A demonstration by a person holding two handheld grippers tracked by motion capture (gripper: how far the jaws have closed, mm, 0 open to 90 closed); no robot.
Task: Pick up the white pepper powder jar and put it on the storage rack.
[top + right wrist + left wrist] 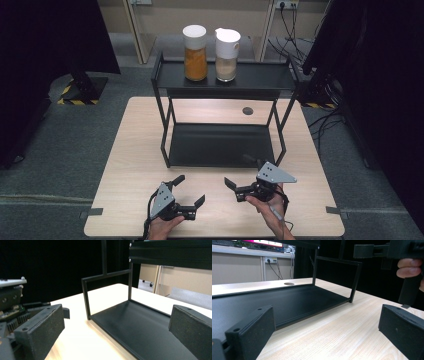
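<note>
So we've got both claws hovering low over the front of the counter (130, 150); left claw (190, 192) has its jaws spread apart with nothing between them, right claw (246, 176) same deal, wide and empty. Nearest thing is the black two-tier rack (220, 145), just beyond both claws; its bottom shelf is bare, and up top an orange-filled jar (195, 52) stands beside a beige-filled jar (227, 55).

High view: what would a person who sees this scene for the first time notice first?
Most striking are two white-lidded jars on the top shelf of the black rack: the orange jar at left, the beige jar beside it. The lower shelf is bare. Near the table's front edge, the left gripper and right gripper are open, holding nothing.
</note>
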